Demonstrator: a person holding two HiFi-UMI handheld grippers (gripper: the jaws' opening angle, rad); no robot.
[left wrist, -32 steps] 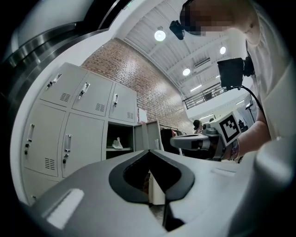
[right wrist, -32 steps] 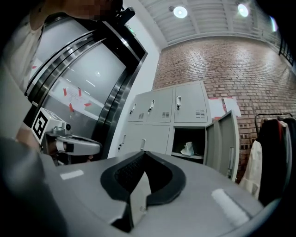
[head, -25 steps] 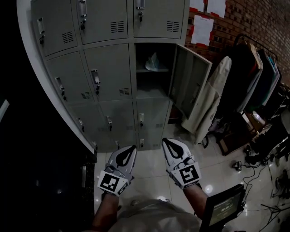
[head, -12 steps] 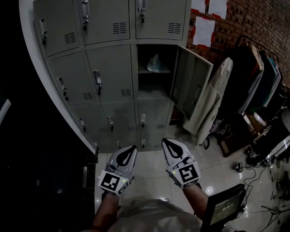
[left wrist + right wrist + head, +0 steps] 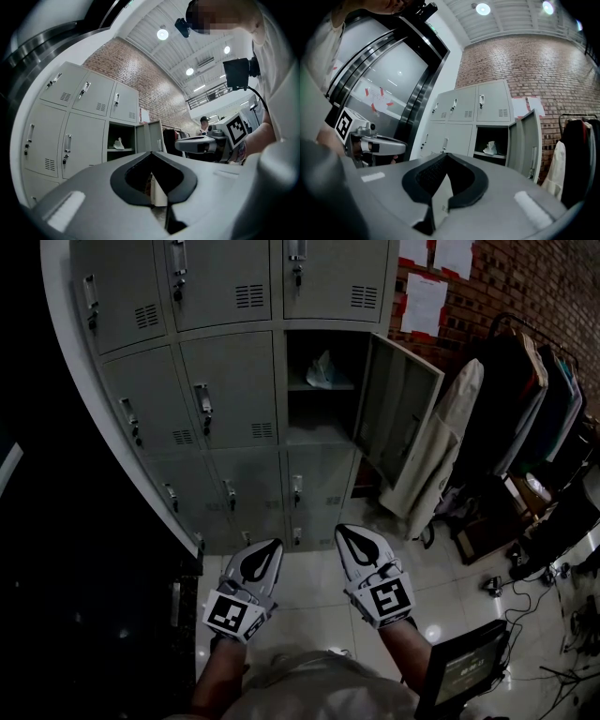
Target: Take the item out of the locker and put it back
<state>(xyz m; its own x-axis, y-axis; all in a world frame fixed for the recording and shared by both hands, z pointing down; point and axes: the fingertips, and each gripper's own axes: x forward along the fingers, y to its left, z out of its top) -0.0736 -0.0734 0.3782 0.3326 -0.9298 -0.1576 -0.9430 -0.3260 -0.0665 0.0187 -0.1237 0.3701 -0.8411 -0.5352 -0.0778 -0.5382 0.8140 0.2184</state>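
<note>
Kept the left gripper [image 5: 273, 545] and the right gripper [image 5: 342, 530] unmoved since a second ago, side by side above the glossy pale tiled floor [image 5: 314, 601], each with jaws pressed together on nothing. Let the crumpled white item [image 5: 326, 371] lie about midway along the shelf [image 5: 305, 388] inside the open compartment of the grey metal locker bank [image 5: 234, 381], its door [image 5: 398, 404] swung out rightward.

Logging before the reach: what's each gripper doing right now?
Left gripper: closed, empty.
Right gripper: closed, empty.
</note>
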